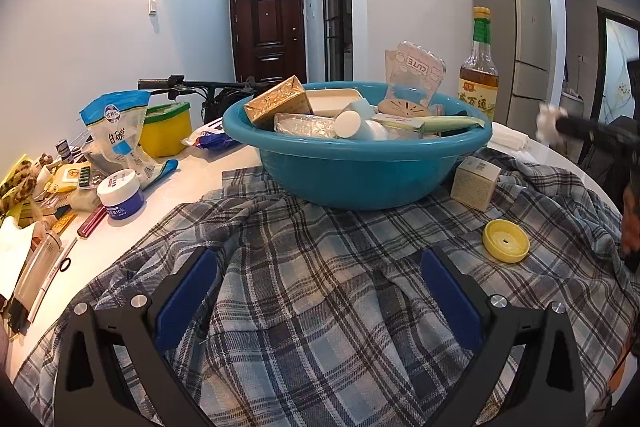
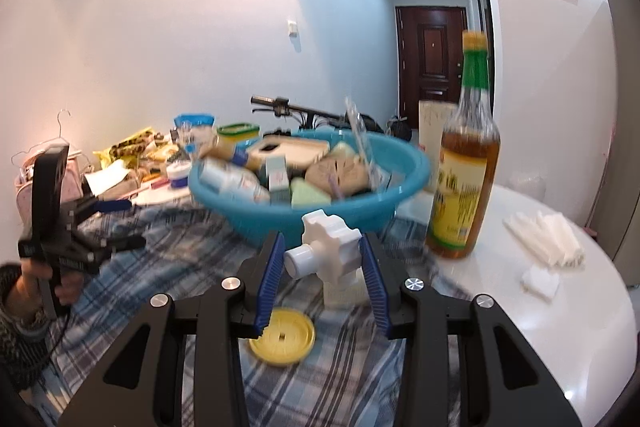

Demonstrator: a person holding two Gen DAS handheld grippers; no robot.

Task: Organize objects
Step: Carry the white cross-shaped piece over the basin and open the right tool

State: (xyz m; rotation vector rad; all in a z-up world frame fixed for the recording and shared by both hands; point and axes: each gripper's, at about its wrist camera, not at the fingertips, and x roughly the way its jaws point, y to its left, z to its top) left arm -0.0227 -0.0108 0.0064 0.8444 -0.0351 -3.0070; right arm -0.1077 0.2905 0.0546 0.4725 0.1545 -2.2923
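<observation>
My right gripper (image 2: 322,247) is shut on a white plastic tap fitting (image 2: 326,255), its blue pads pressing both sides, held above the plaid shirt (image 2: 168,251). Below it lies a yellow lid (image 2: 282,337). Just ahead stands a teal basin (image 2: 416,163) packed with boxes, sponges and bottles. My left gripper (image 1: 320,259) hangs open over the plaid shirt (image 1: 320,327) with nothing between its fingers, facing the basin (image 1: 360,183). The yellow lid (image 1: 506,241) and a small cream box (image 1: 475,183) sit to its right on the shirt.
A tall oil bottle (image 2: 464,179) stands right of the basin on the round white table (image 2: 560,327). Folded white tissues (image 2: 544,235) lie beyond it. The table's left side holds a sugar bag (image 1: 116,131), a white jar (image 1: 120,193), a yellow tub (image 1: 166,131) and assorted packets.
</observation>
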